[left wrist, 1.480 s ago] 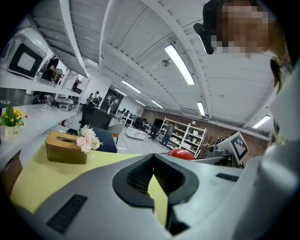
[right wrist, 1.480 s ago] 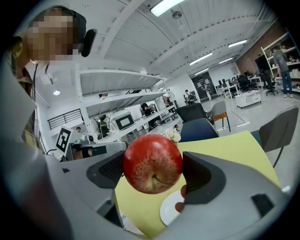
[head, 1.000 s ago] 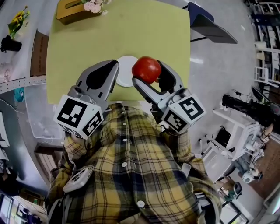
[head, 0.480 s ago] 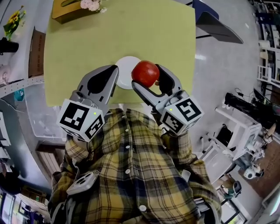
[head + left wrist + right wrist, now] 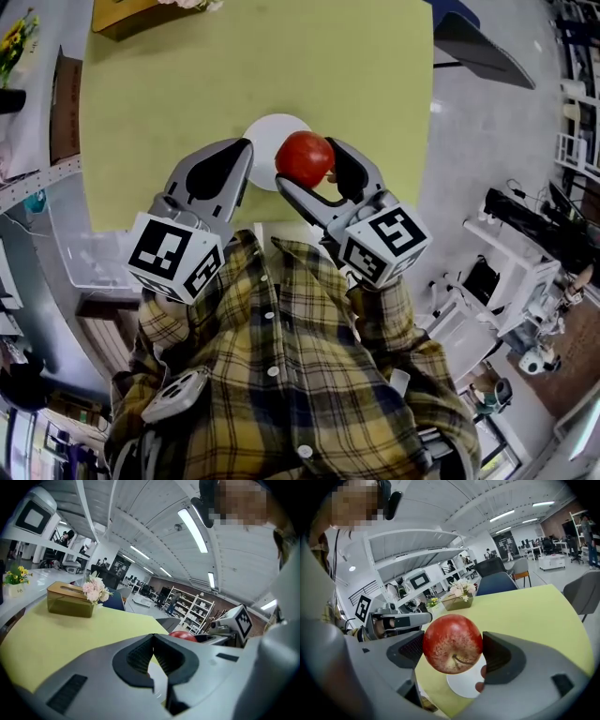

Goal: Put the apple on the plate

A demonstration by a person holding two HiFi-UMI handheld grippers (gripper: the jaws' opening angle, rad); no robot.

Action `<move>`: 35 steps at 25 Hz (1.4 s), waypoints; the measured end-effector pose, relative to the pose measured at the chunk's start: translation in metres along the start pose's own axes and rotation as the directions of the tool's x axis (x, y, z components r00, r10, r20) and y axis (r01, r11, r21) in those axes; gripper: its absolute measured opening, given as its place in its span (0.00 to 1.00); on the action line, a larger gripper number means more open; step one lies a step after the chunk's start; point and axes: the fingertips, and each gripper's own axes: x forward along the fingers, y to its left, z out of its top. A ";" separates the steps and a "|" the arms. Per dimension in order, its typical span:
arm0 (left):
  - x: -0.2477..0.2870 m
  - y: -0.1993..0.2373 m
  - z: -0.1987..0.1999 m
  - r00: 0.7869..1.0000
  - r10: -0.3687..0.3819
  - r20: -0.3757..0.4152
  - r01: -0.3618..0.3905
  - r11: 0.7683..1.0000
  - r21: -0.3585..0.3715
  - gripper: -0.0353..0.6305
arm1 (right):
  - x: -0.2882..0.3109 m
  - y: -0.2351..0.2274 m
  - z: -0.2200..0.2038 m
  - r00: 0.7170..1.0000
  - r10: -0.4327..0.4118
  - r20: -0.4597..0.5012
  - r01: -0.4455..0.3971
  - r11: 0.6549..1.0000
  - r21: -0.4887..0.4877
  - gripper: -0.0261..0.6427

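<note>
our right gripper [image 5: 452, 645] clamps the round red apple [image 5: 451, 641] between its jaws, above the small white round plate [image 5: 461, 685] rim. our left gripper [image 5: 152, 639] is pressed closed, empty. released here, we think the apple might roll onto the yellow-green tabletop [image 5: 187, 84].

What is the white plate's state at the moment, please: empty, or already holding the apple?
Empty. The visible part of the plate is bare white; the apple is held off it, clamped in the right hand-held gripper.
</note>
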 end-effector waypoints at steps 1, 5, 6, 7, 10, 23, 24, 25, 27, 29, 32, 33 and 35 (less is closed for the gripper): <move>0.000 0.003 -0.004 1.000 0.006 -0.006 -0.006 1.000 -0.007 0.06 | 0.004 -0.002 -0.004 1.000 0.003 -0.008 -0.003 1.000 0.004 0.59; 0.001 0.015 -0.020 0.999 0.027 -0.028 -0.028 0.999 -0.042 0.06 | 0.019 -0.010 -0.020 0.999 0.001 -0.051 -0.001 1.000 0.008 0.59; 0.001 0.017 -0.024 0.999 0.029 -0.035 -0.031 0.998 -0.049 0.06 | 0.023 -0.012 -0.025 0.998 -0.001 -0.065 0.001 1.000 0.002 0.59; 0.000 0.019 -0.027 0.999 0.031 -0.041 -0.033 0.998 -0.053 0.06 | 0.027 -0.013 -0.029 0.997 -0.001 -0.078 0.001 1.000 -0.002 0.59; -0.001 0.028 -0.034 0.998 0.039 -0.052 -0.042 0.997 -0.066 0.06 | 0.039 -0.013 -0.040 0.994 0.005 -0.107 -0.006 1.000 -0.008 0.59; 0.006 0.038 -0.052 0.996 0.033 -0.082 -0.041 0.994 -0.103 0.06 | 0.067 -0.030 -0.078 0.983 -0.043 -0.178 0.033 0.998 -0.058 0.59; 0.006 0.038 -0.051 0.996 0.033 -0.081 -0.041 0.994 -0.103 0.06 | 0.068 -0.030 -0.079 0.983 -0.042 -0.181 0.032 0.998 -0.059 0.59; 0.006 0.039 -0.050 0.996 0.034 -0.080 -0.042 0.994 -0.103 0.06 | 0.069 -0.031 -0.080 0.982 -0.043 -0.185 0.032 0.998 -0.062 0.59; 0.007 0.040 -0.049 0.996 0.038 -0.080 -0.046 0.994 -0.103 0.06 | 0.070 -0.032 -0.082 0.980 -0.048 -0.195 0.034 0.997 -0.075 0.59; 0.007 0.041 -0.048 0.996 0.045 -0.082 -0.053 0.993 -0.106 0.06 | 0.072 -0.033 -0.085 0.977 -0.047 -0.206 0.030 0.996 -0.086 0.59; 0.007 0.042 -0.047 0.995 0.048 -0.083 -0.057 0.993 -0.108 0.06 | 0.074 -0.033 -0.093 0.973 -0.040 -0.229 0.017 0.994 -0.105 0.59; 0.006 0.042 -0.048 0.995 0.047 -0.084 -0.056 0.992 -0.109 0.06 | 0.074 -0.032 -0.094 0.972 -0.041 -0.230 0.016 0.994 -0.108 0.59; 0.006 0.042 -0.049 0.995 0.047 -0.085 -0.057 0.992 -0.113 0.06 | 0.074 -0.032 -0.096 0.973 -0.042 -0.226 0.019 0.994 -0.103 0.59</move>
